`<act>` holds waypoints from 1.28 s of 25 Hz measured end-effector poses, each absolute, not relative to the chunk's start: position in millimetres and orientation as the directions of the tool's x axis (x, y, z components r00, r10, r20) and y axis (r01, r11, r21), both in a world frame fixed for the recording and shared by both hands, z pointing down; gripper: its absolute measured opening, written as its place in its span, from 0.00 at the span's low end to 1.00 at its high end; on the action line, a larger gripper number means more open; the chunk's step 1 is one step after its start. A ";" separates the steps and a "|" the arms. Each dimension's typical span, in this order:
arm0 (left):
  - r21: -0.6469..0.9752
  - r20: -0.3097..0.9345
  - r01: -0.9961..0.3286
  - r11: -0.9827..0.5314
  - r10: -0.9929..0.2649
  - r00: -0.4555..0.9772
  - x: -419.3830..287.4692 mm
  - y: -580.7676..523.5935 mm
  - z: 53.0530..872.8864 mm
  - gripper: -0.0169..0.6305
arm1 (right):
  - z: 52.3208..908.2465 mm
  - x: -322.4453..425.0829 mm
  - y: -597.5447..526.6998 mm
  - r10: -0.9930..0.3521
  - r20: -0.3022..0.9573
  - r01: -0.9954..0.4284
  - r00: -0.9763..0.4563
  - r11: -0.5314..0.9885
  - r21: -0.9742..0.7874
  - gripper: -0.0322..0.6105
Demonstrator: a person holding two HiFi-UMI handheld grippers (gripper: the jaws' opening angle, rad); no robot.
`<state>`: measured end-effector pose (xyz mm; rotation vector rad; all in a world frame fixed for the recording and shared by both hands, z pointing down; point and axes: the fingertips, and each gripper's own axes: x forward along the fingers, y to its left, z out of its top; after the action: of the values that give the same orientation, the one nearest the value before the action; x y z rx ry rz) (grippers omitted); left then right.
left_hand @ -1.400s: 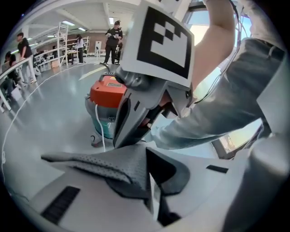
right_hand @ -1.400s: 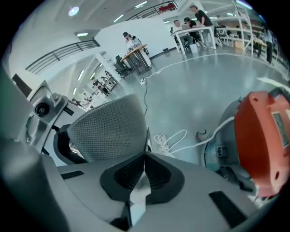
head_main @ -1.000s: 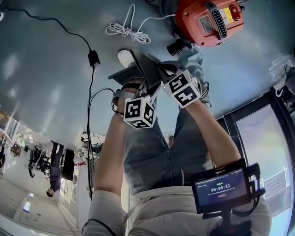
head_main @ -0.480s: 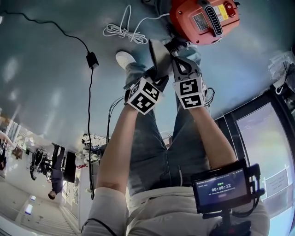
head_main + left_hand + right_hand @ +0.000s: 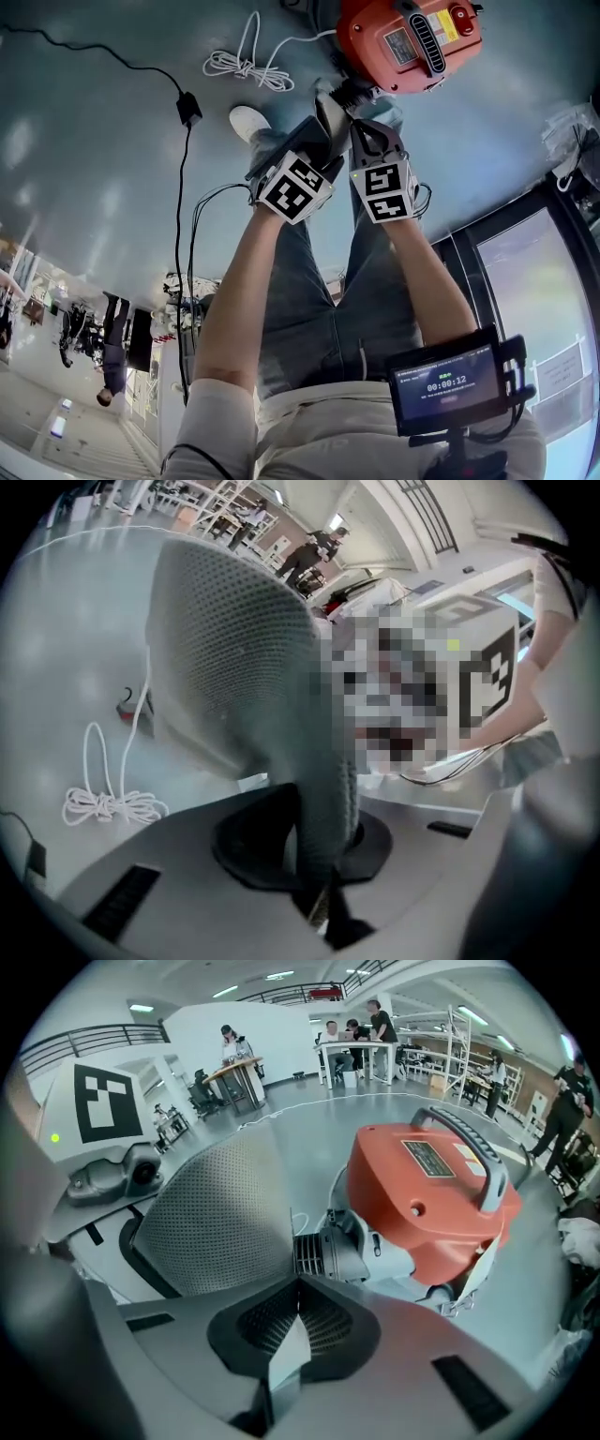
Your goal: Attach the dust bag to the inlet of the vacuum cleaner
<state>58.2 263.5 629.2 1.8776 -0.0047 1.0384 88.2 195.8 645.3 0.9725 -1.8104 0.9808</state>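
Observation:
The orange vacuum cleaner (image 5: 408,42) stands on the floor at the top of the head view, its black ribbed inlet (image 5: 345,92) facing the grippers. A grey mesh dust bag (image 5: 330,117) hangs between both grippers just in front of that inlet. My left gripper (image 5: 319,150) is shut on the bag's fabric (image 5: 244,667), which fills the space above its jaws (image 5: 323,892). My right gripper (image 5: 291,1335) is shut on a thin grey edge of the bag (image 5: 216,1222), right before the inlet (image 5: 314,1252) of the vacuum cleaner (image 5: 422,1204).
A coiled white cord (image 5: 246,64) lies left of the vacuum. A black cable with an adapter (image 5: 187,108) runs across the floor at the left. A white shoe (image 5: 248,120) and the person's legs are below the grippers. A small screen (image 5: 450,380) hangs at the person's waist.
Both grippers have carried the bag up the picture, closer to the vacuum's inlet. The left gripper has rolled, so its marker cube shows another face.

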 end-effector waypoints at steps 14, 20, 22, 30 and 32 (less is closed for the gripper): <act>0.808 0.588 -0.586 -0.066 0.155 0.794 -53.0 167.9 663.2 0.13 | 642.9 89.4 191.5 -0.300 0.875 -0.870 -0.379 0.439 -0.226 0.07; 0.848 0.526 -0.528 -0.051 0.210 0.824 29.6 181.3 727.3 0.12 | 649.9 93.2 198.2 -0.321 0.863 -0.837 -0.390 0.515 -0.186 0.07; 0.844 0.535 -0.505 -0.183 0.209 0.819 37.2 179.3 724.4 0.08 | 652.9 93.1 201.2 -0.296 0.867 -0.817 -0.401 0.544 -0.193 0.07; 0.691 0.614 -0.435 -0.578 0.151 0.775 37.9 162.8 691.9 0.03 | 652.9 85.4 209.0 -0.258 0.858 -0.744 -0.443 0.640 -0.192 0.07; 0.697 0.620 -0.441 -0.566 0.166 0.767 38.2 160.3 700.7 0.03 | 655.4 76.0 218.2 -0.219 0.862 -0.716 -0.457 0.666 -0.210 0.07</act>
<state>38.2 160.3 700.7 2.0218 -0.2060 0.8154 76.0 218.2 655.4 0.7251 -2.0029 0.7157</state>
